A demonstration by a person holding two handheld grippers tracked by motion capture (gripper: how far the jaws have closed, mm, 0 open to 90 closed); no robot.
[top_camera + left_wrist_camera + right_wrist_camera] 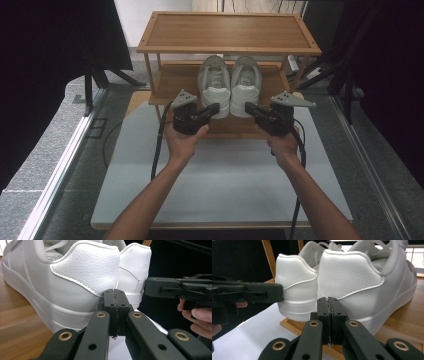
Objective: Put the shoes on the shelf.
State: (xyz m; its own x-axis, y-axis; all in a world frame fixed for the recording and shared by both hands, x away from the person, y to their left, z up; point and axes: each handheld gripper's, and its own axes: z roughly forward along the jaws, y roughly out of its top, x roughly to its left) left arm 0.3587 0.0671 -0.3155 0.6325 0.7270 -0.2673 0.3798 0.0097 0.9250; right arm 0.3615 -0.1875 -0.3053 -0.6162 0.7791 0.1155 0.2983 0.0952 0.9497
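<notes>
Shoes: left shoe [215, 85], right shoe [246, 84] on rack [170, 82] at 12 o'clock | light, soft padded heels, pinch collar | left gripper [214, 109], right gripper [250, 107]: fingers pressed together, empty

So a two-tier rack [227, 49] sits at the table's [220, 185] far edge; the pair of shoes is on its lower shelf [175, 82], side by side, heels at the front edge; left shoe [214, 87] touching the right shoe [246, 85]; top shelf above them.
</notes>
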